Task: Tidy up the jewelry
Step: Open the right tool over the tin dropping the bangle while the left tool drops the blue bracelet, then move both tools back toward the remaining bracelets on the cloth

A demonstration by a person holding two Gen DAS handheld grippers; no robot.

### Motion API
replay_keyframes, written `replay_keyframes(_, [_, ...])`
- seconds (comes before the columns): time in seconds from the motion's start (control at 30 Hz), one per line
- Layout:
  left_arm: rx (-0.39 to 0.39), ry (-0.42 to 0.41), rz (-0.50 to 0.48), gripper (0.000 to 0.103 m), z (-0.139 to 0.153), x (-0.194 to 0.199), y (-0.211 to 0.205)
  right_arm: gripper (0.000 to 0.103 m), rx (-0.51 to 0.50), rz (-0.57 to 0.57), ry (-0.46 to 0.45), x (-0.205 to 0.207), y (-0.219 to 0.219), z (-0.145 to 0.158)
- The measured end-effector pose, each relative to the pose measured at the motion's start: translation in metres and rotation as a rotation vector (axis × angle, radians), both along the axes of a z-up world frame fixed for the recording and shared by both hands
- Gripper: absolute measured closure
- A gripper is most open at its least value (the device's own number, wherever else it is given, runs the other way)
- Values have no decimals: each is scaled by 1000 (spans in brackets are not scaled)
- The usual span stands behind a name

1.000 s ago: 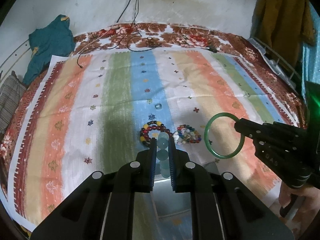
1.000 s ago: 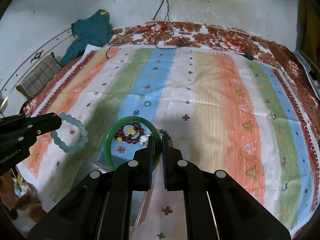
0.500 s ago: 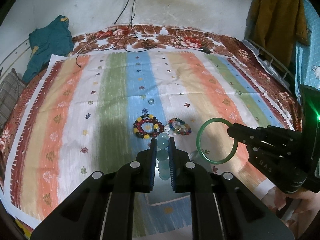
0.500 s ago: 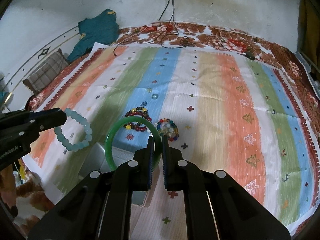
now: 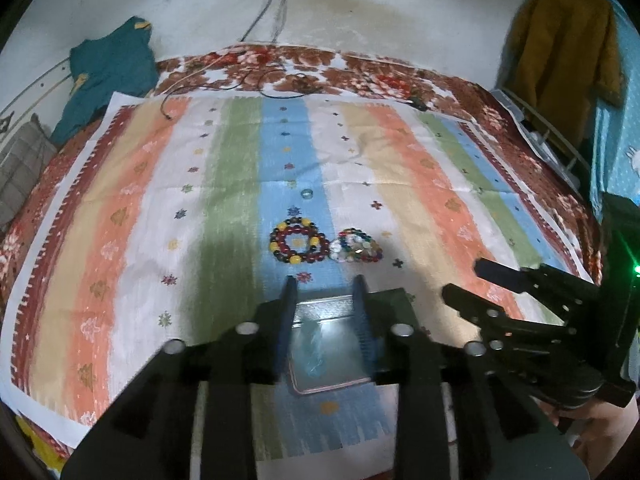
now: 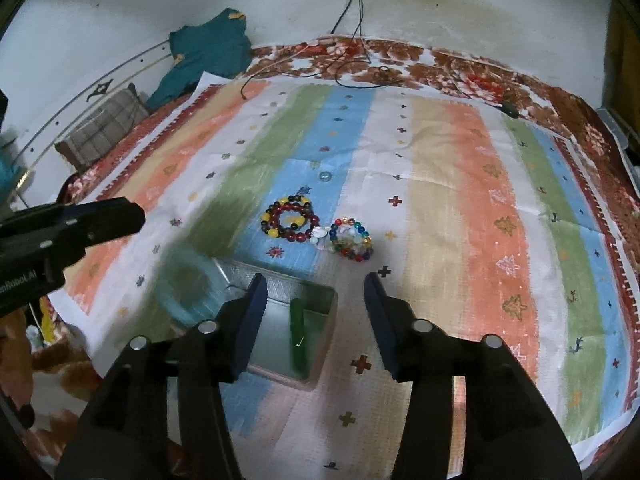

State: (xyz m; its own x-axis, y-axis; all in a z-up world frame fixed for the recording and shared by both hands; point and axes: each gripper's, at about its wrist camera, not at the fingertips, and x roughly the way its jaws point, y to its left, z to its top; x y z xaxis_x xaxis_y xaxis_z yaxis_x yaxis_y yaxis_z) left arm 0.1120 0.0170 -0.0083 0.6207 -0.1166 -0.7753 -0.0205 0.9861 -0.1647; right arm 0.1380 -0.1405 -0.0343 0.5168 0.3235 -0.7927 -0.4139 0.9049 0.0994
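My left gripper [image 5: 324, 296] hangs over an open metal tin [image 5: 320, 308], and its jaws are opening. A pale blue bead bracelet [image 5: 316, 356] shows as a blur inside the tin, free of the pads. My right gripper [image 6: 316, 292] is over the same tin [image 6: 280, 276] with its jaws opening. The green bangle [image 6: 298, 332] stands edge-on inside the tin, clear of both fingers. A dark red and yellow bead bracelet [image 5: 298, 240] and a multicoloured bead bracelet [image 5: 356, 246] lie just beyond the tin. The right gripper [image 5: 464, 280] also shows to the right of the tin.
A striped cloth [image 6: 460, 200] covers a floral blanket [image 6: 440, 64]. A small glass bead [image 6: 325, 176] lies beyond the bracelets. At the back are cables [image 6: 352, 68], a teal garment [image 6: 204, 48] and a checked cloth [image 6: 104, 128]. A mustard coat [image 5: 560, 40] hangs at the right.
Both grippers went from shut to open, letting go of the pale blue bracelet and the green bangle, which dropped into the tin. The tin has come further into view.
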Motion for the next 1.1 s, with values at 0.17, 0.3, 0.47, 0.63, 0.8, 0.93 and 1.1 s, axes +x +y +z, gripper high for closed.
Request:
replay_keyframes(0.17, [-13,0,35,68,1,0,10,52,-3,-32,41,9,-8,-7])
replay_keyframes(0.3, [-14,8,53,61,-1,3,15,47,10,-50,59,16,-14,-8])
replay_keyframes(0.47, [-6,38,95,56,-10,14,24,39,8,-73,82,26,-16,-13])
replay_keyframes(0.63, [1,60,111,53,-16,23,29,35,2,-83,96,35,-15,-16])
replay_keyframes(0.8, [29,82,112,47,-22,33,27,31,-8,-91,111,45,-15,-19])
replay_keyframes(0.93, [47,91,118,43,-25,41,28,29,-16,-98,115,52,-16,-22])
replay_keyframes(1.1, [62,102,138,39,-29,54,33,27,-31,-105,130,62,-16,-27])
